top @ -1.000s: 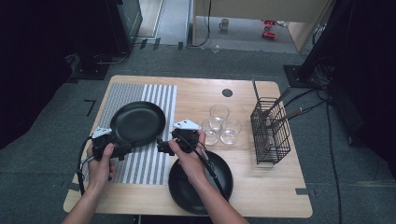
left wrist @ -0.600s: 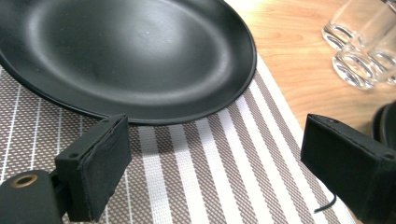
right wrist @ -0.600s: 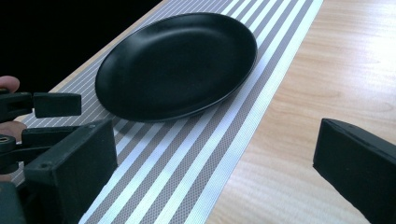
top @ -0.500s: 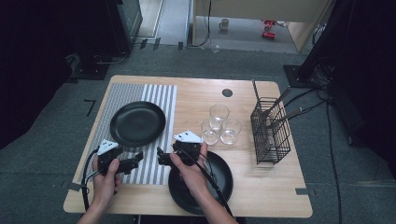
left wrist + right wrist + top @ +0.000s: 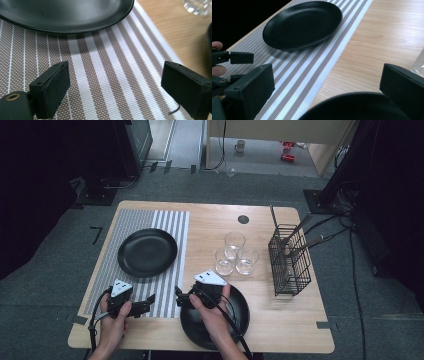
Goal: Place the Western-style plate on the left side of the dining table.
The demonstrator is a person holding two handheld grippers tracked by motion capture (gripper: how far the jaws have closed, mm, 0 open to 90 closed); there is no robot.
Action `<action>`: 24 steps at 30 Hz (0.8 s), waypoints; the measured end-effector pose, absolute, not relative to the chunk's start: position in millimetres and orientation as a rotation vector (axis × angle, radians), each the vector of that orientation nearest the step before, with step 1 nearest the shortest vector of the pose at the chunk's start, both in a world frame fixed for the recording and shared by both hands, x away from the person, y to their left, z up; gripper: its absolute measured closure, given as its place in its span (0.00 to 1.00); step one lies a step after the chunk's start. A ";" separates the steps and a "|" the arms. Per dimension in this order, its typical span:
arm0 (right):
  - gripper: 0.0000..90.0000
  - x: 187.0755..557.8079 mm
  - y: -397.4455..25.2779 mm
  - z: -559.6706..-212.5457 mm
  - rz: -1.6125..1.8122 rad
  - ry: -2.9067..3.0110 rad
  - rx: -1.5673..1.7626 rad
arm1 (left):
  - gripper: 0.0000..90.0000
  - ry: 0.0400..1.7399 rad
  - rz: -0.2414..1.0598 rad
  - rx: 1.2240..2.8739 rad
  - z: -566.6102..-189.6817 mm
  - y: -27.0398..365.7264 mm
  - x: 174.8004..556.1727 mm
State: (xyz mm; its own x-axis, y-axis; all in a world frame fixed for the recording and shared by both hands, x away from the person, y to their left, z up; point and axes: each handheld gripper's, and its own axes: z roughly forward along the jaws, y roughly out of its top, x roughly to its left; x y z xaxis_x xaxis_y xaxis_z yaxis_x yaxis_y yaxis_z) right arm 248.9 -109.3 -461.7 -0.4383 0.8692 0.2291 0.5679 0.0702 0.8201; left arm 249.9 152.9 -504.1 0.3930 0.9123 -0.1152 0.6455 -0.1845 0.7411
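The wooden counter [image 5: 280, 320] carries a striped placemat [image 5: 170, 225] along its nine o'clock side, and on the mat sits one black plate [image 5: 147, 252], round, shallow and matte with a soft sheen. A second black plate [image 5: 235, 317] lies on bare wood at the counter's six o'clock edge, directly under the right gripper [image 5: 179, 299], whose own view has its rim just below the fingers, so this plate is likely the next thing to be taken. The right hand is plainly the nearer one. Being round, the plate has no long axis (any point on the rim would serve). Both the right gripper and the left gripper [image 5: 148, 301] hold their fingers wide apart, empty. Three clear glasses [image 5: 235, 254] stand at two o'clock of the near plate, beside a wire cutlery basket [image 5: 290, 262].
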 end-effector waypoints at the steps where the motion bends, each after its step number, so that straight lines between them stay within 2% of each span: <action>1: 0.00 245.9 -112.2 -463.9 1.307 2.032 1.445 | 0.10 1.325 0.478 1.954 -508.2 150.6 250.5; 6: 0.00 241.1 -117.7 -466.5 1.300 2.033 1.448 | 0.10 1.315 0.488 2.013 -515.4 147.1 251.4; 9: 0.00 237.9 -123.0 -466.1 1.287 2.025 1.438 | 0.03 1.273 0.520 2.068 -518.1 142.7 250.5; 24: 0.00 225.4 -143.8 -471.2 1.240 2.002 1.429 | 0.01 1.244 0.526 2.069 -520.4 142.7 251.0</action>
State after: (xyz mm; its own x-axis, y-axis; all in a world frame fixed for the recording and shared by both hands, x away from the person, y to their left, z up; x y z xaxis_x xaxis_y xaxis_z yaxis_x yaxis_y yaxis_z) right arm 225.4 -143.8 -471.2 -0.4081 0.8959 0.1755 0.5561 0.0915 0.8261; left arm 251.0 142.7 -520.4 0.4671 0.8842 0.0051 0.6191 -0.3312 0.7120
